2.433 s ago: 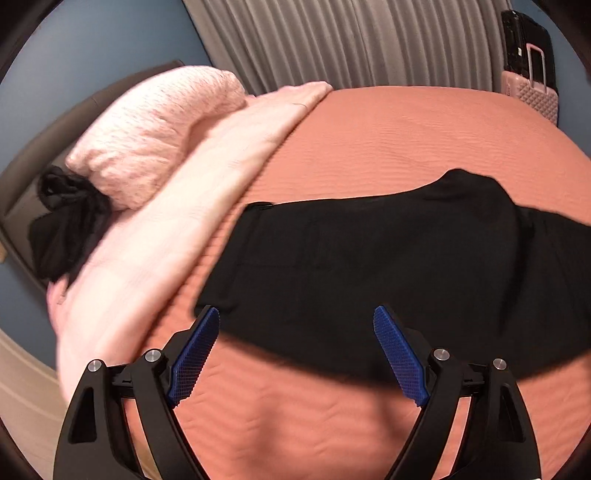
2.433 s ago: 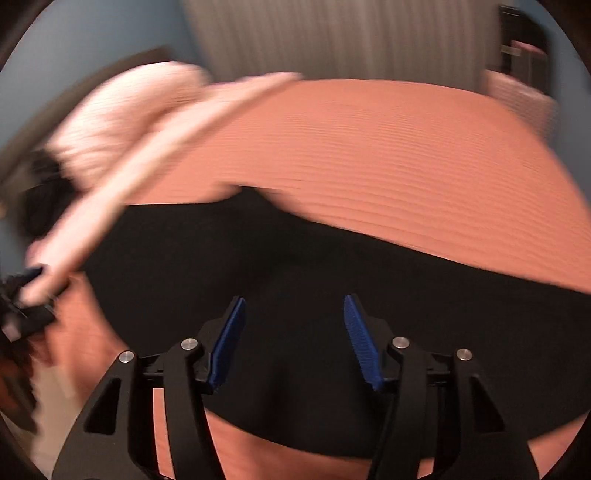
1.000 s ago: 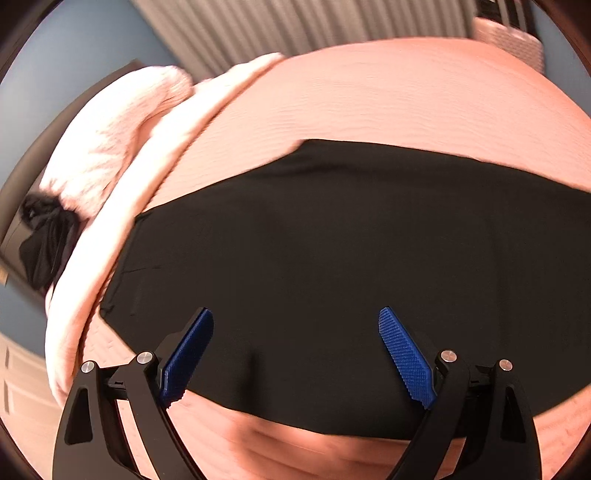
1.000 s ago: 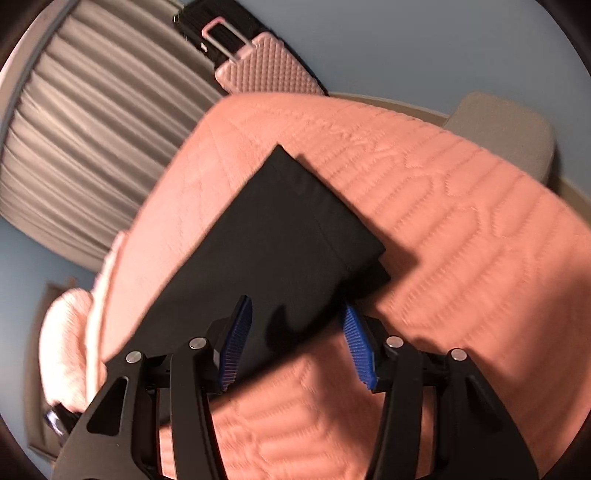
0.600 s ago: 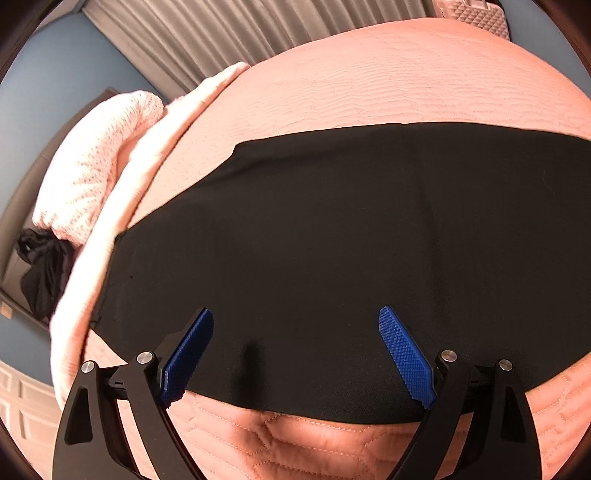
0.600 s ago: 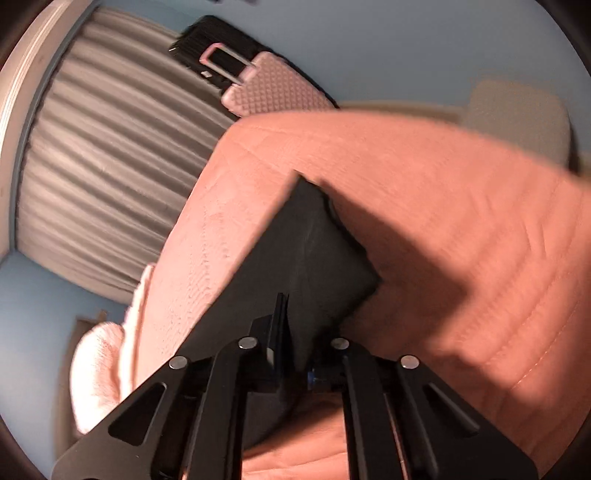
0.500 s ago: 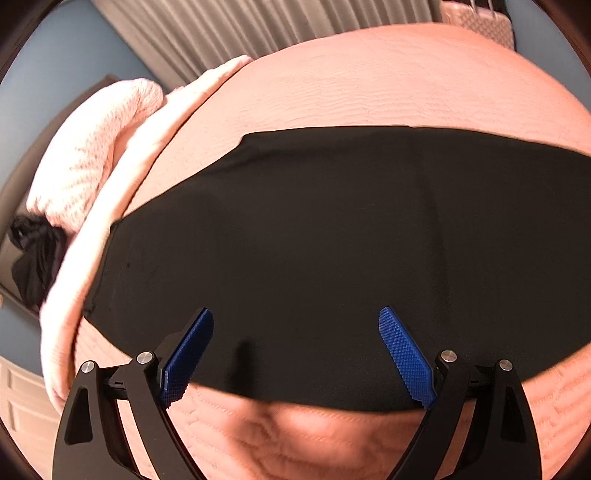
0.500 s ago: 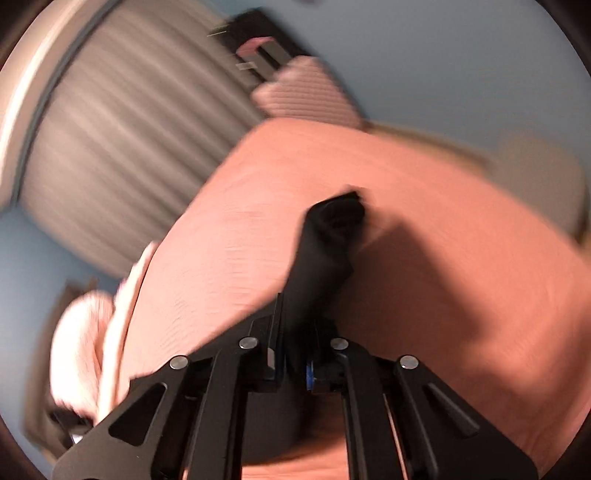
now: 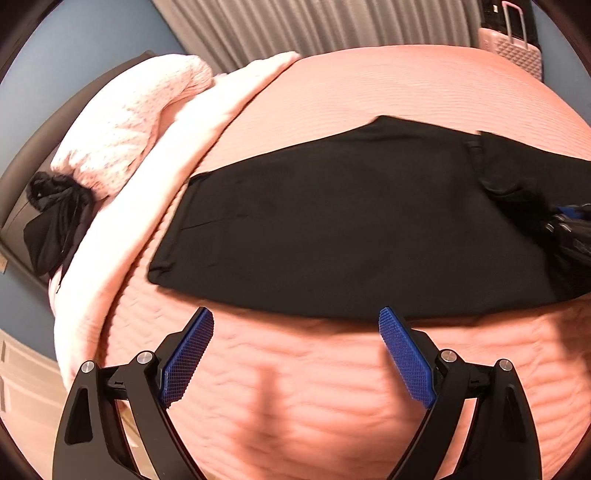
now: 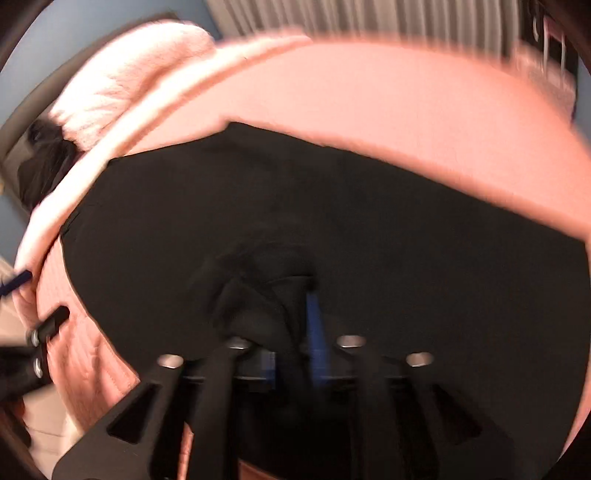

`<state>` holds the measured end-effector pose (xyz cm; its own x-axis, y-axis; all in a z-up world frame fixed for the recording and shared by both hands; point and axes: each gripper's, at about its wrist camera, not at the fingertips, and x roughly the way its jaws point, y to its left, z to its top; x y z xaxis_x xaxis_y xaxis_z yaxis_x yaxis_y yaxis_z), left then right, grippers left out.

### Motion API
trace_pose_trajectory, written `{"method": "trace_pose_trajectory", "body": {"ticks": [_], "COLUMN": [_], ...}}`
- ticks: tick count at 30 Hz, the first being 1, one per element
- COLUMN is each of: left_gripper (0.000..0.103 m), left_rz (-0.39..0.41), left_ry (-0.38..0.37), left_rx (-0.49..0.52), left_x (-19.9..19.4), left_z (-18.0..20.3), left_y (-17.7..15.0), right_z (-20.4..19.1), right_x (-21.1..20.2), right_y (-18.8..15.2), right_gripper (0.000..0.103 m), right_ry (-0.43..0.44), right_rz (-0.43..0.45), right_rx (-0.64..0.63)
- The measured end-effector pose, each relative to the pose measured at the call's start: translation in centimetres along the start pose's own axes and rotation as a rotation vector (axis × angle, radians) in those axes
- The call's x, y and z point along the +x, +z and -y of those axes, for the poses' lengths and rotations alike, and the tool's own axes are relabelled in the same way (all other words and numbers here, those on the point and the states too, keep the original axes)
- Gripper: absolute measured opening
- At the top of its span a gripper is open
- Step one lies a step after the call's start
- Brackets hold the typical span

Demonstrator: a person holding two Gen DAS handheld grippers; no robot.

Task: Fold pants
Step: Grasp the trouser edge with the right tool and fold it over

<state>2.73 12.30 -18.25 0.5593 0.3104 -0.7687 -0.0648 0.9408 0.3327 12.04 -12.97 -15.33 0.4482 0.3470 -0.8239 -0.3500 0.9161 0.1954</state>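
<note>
Black pants (image 9: 332, 229) lie flat across the salmon quilted bed (image 9: 369, 88), waist end toward the pillows at left. My left gripper (image 9: 295, 354) is open and empty, just in front of the pants' near edge. My right gripper (image 10: 291, 317) is shut on the bunched leg end of the pants (image 10: 258, 299) and holds it over the rest of the pants (image 10: 332, 206). In the left wrist view the right gripper (image 9: 569, 221) shows at the far right with the carried cloth. The right wrist view is blurred.
A pale pink blanket and pillow (image 9: 140, 122) lie along the left of the bed. A dark garment (image 9: 55, 221) hangs by the headboard. Pleated grey curtains (image 9: 314, 22) hang behind, and a pink suitcase (image 9: 513, 48) stands at the far right.
My right gripper closed on the leg end and carried it back over the pants toward the waist. My left gripper drew back off the pants to their near edge, still open.
</note>
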Motion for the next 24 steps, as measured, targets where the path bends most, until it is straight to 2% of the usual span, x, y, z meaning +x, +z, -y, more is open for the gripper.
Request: {"method": "trace_pose_trajectory", "body": {"ticks": [4, 6, 7, 9, 10, 11, 12, 13, 15, 17, 19, 21, 24], "left_gripper": [0.090, 0.090, 0.090, 0.090, 0.090, 0.090, 0.090, 0.090, 0.090, 0.090, 0.090, 0.086, 0.086], "left_rz": [0.022, 0.045, 0.062, 0.079, 0.068, 0.057, 0.034, 0.016, -0.010, -0.021, -0.046, -0.032, 0.028], "left_ry": [0.007, -0.014, -0.024, -0.040, -0.068, -0.090, -0.122, -0.152, -0.171, -0.184, -0.252, -0.367, -0.475], "left_rx": [0.003, 0.008, 0.010, 0.007, -0.010, -0.026, -0.059, -0.099, -0.209, -0.351, -0.569, -0.823, -1.051], "left_x": [0.7, 0.5, 0.4, 0.1, 0.2, 0.4, 0.7, 1.1, 2.2, 3.8, 6.3, 9.2, 11.8], "left_z": [-1.9, -1.5, -1.1, 0.1, 0.8, 0.7, 0.8, 0.3, -2.3, -5.7, -10.5, -15.2, -18.3], "left_y": [-0.2, 0.2, 0.5, 1.1, 1.5, 1.7, 1.8, 1.8, 1.7, 1.3, 0.3, -1.3, -3.2], "right_z": [0.7, 2.6, 4.1, 6.0, 5.8, 5.1, 4.5, 3.4, 2.4, 1.8, 1.4, 1.2, 0.4], "right_x": [-7.3, -8.5, -8.2, -5.6, -3.9, -1.2, 0.4, 0.6, -0.6, -3.5, -6.2, -7.7, -9.0], "right_y": [-1.1, -0.6, -0.1, 1.2, 1.3, 0.9, 0.4, 0.1, 0.5, 0.8, 0.7, 0.5, -0.1], "right_gripper": [0.057, 0.057, 0.055, 0.037, 0.036, 0.033, 0.032, 0.032, 0.031, 0.031, 0.032, 0.033, 0.032], "right_ry": [0.087, 0.098, 0.080, 0.050, 0.048, 0.037, 0.001, -0.053, -0.069, -0.025, -0.040, -0.025, -0.037], "right_rz": [0.111, 0.139, 0.150, 0.102, 0.057, -0.023, -0.072, -0.032, -0.033, 0.038, 0.081, 0.094, 0.083], "right_rx": [0.033, 0.112, 0.181, 0.233, 0.222, 0.175, 0.133, 0.064, 0.056, 0.090, 0.081, 0.088, 0.074]}}
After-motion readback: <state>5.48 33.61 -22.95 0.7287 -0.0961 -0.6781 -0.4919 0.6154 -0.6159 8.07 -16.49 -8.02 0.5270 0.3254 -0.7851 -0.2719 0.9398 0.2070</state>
